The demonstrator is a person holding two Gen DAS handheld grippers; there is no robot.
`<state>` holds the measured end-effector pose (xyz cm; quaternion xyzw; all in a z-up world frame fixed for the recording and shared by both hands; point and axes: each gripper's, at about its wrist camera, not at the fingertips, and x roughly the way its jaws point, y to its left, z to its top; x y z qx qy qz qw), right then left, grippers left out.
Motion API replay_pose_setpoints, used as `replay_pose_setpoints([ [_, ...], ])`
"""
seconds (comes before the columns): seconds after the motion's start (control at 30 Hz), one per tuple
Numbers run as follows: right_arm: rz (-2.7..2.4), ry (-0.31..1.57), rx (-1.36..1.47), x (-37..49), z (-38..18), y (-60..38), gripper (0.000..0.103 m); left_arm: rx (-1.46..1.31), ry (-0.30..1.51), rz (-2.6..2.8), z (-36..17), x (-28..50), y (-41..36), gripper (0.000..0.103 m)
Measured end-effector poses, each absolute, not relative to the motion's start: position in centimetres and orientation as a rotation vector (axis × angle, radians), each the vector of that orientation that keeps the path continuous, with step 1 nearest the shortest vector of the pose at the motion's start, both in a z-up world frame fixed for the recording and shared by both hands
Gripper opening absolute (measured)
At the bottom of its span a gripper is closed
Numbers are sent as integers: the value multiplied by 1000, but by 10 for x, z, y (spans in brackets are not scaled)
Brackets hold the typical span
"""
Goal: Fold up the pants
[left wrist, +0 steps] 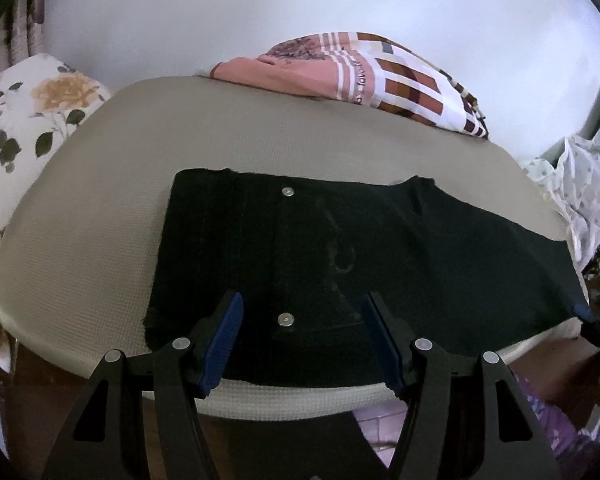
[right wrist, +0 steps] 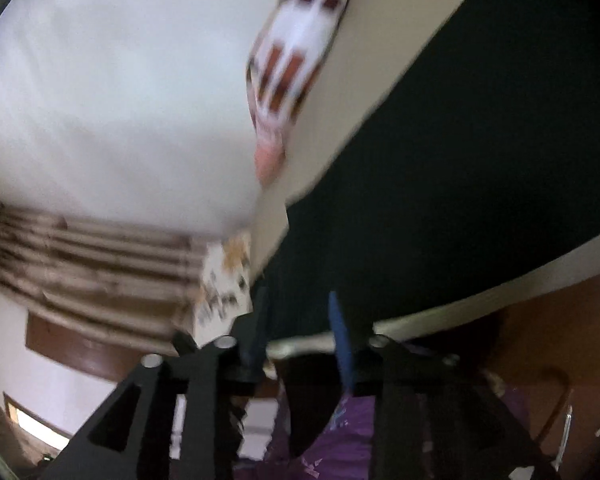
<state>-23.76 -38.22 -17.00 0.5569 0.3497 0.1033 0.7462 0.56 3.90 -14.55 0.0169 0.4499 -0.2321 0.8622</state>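
- Pants [left wrist: 340, 256]: black, lying flat on the grey padded bench [left wrist: 80, 220]. Long axis runs across the left wrist view, from a squared-off end at left to the far right bench edge. Two metal studs [left wrist: 287, 191] sit in line toward the left end.
- Left gripper [left wrist: 302, 340]: jaws spread, nothing between the pads, hovering over the near edge of the pants at the left end. The nearer stud shows between its fingers.
- Right gripper [right wrist: 300, 328]: at the opposite, right end of the pants, near the bench edge. Its view is blurred. Jaws stand part open; dark cloth lies just ahead, but no pinch is visible.
- Judgement: the fold probably runs along the long axis, so the right end must travel toward the left. The right gripper is the nearer one for that end.
- Patterned cloth [left wrist: 364, 76] lies at the far bench edge, clear of the pants.
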Motion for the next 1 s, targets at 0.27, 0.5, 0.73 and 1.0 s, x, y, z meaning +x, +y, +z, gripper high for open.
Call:
replay_pose_setpoints([
  [0.27, 152, 917, 1062, -203, -187, -369, 34, -17, 954, -447, -148, 14, 58, 63],
  [0.5, 194, 991, 980, -197, -174, -346, 33, -88, 953, -389, -144, 25, 85, 63],
  [0.73, 360, 875, 542, -103, -98, -312, 47, -132, 1012, -339, -163, 36, 100, 63],
  [1.0, 378, 953, 382, 7, -117, -276, 47, -104, 1065, -285, -161, 46, 125, 63],
])
